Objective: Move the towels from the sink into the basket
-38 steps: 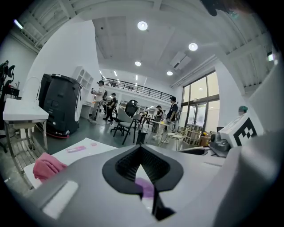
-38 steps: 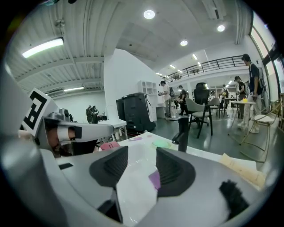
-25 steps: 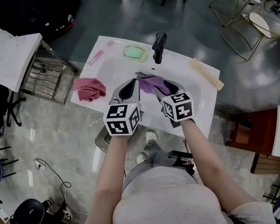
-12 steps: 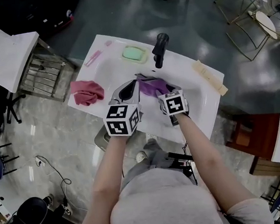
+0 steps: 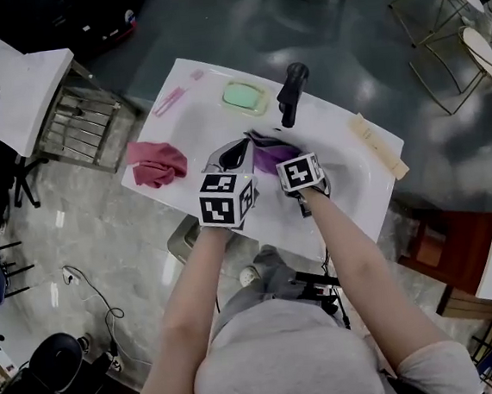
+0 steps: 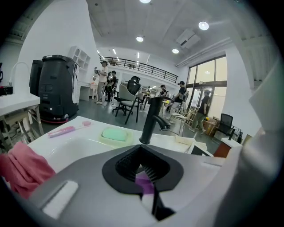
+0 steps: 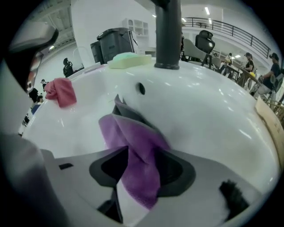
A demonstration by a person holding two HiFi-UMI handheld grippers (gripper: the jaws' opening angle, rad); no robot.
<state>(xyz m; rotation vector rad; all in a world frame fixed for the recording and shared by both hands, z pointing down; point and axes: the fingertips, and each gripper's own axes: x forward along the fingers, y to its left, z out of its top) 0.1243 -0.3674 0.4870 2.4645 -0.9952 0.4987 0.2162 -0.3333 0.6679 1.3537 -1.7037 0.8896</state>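
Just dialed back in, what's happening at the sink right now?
A person holds a gripper in each hand over the white sink. The right gripper is down in the basin with its jaws open around a purple towel, not yet pinching it; a gray towel lies under that. The left gripper hangs open beside it, holding nothing. A pink towel sits on the sink's left ledge.

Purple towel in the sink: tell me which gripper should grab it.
Right. The right gripper straddles the crumpled purple cloth towel with open fingers, low in the white sink basin. The left gripper points across the basin, the towel only glimpsed beyond its empty fingers.
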